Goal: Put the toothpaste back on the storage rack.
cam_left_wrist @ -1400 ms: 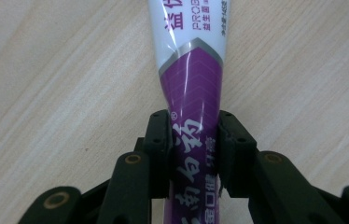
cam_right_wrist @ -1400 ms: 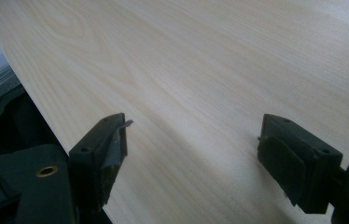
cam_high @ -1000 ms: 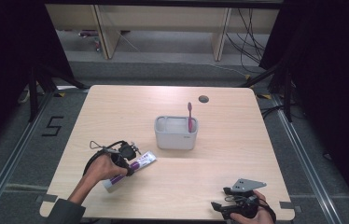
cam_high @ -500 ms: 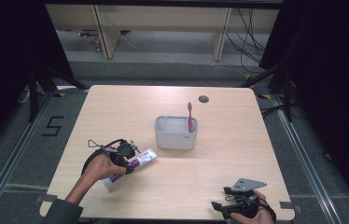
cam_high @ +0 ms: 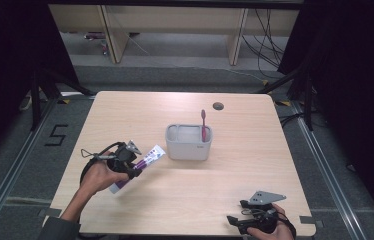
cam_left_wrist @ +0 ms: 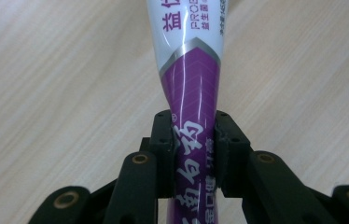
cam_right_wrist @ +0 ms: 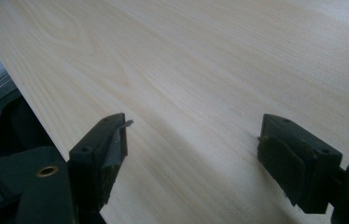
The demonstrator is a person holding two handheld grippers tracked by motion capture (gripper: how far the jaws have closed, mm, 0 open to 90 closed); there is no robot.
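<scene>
Two black hand-held grippers work a pale wooden table [cam_high: 285, 150]; left gripper [cam_left_wrist: 193, 140] pinches a purple-and-white toothpaste tube [cam_left_wrist: 192, 88] near the left edge; right gripper [cam_right_wrist: 191, 149], jaws spread wide, sits by the near-right corner; broad bare wood separates them from a central grey plastic caddy [cam_high: 188, 145] holding a pink toothbrush [cam_high: 203, 122].

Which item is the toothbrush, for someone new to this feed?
Find the wooden table, then the grey holder at its middle. The toothbrush stands upright in the holder's right end, pink, unlike the purple-and-white tube clamped in the left gripper.
</scene>
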